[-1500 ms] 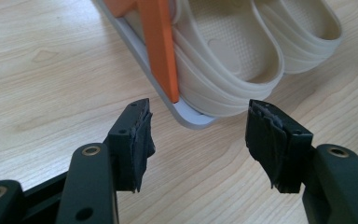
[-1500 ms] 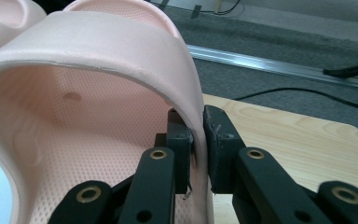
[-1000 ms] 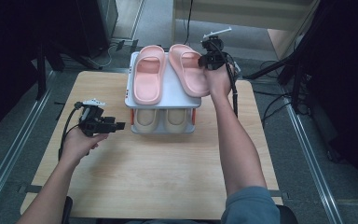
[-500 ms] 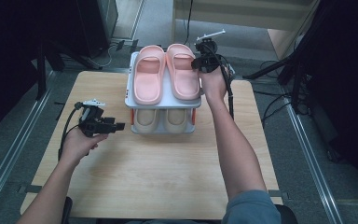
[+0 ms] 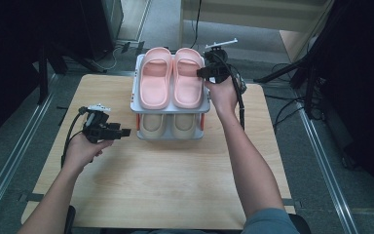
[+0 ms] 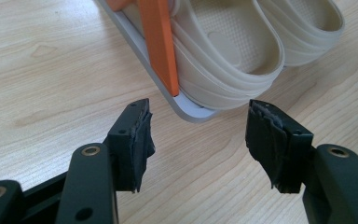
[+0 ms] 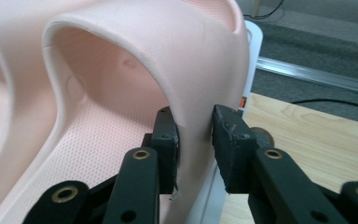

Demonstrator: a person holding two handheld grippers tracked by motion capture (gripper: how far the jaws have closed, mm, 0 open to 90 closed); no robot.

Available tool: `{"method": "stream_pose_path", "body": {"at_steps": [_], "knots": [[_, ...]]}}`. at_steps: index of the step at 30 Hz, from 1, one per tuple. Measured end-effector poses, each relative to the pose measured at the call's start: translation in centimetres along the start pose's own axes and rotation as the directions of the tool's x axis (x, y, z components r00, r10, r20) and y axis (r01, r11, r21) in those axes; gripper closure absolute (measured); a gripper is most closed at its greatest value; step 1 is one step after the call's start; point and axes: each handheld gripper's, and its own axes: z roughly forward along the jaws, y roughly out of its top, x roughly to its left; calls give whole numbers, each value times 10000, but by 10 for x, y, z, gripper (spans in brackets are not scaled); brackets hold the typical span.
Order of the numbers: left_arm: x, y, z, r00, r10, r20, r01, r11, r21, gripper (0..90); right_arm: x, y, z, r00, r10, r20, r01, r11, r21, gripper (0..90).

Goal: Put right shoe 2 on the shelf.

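The right gripper (image 5: 205,73), arm stretched forward, has just been opening its jaws; the left gripper (image 5: 121,132) hovers, jaws apart.

Black fingers (image 6: 133,140); brass screws; trailing cables

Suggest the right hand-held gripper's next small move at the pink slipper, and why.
Probably finish opening and back away. The right hand-held gripper has just been opening, its pads barely clear of the strap edge of the right pink slipper, which lies flat on the rack beside its mate.
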Motion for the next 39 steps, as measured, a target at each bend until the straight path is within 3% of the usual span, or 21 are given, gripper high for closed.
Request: {"method": "stream_pose_path", "body": {"at_steps": [3, 15, 20, 28, 33, 39], "knots": [[1, 0, 0, 10000, -7, 8, 7, 10000, 0, 408, 1, -2, -2, 9996, 84, -258, -86, 9999, -52, 677], [2, 0, 1, 10000, -55, -3, 55, 10000, 11, 407, 0, -9, -5, 9983, -62, -586, 53, 9999, -152, 638], [2, 1, 1, 10000, -72, 34, 72, 10000, 46, 407, -2, -15, -8, 9955, -528, -787, 491, 9976, -490, 593], [2, 1, 1, 10000, -28, 53, 27, 9999, 114, 406, -6, -23, -24, 9912, -703, -1118, 624, 9954, -726, 596], [1, 1, 1, 10000, -62, 25, 62, 9999, 121, 406, -11, -30, -35, 9843, -789, -1579, 637, 9930, -995, 634], [2, 0, 1, 10000, -96, 1, 96, 9999, 87, 406, -10, -39, -47, 9721, -1207, -2012, 975, 9878, -1217, 683]]}}
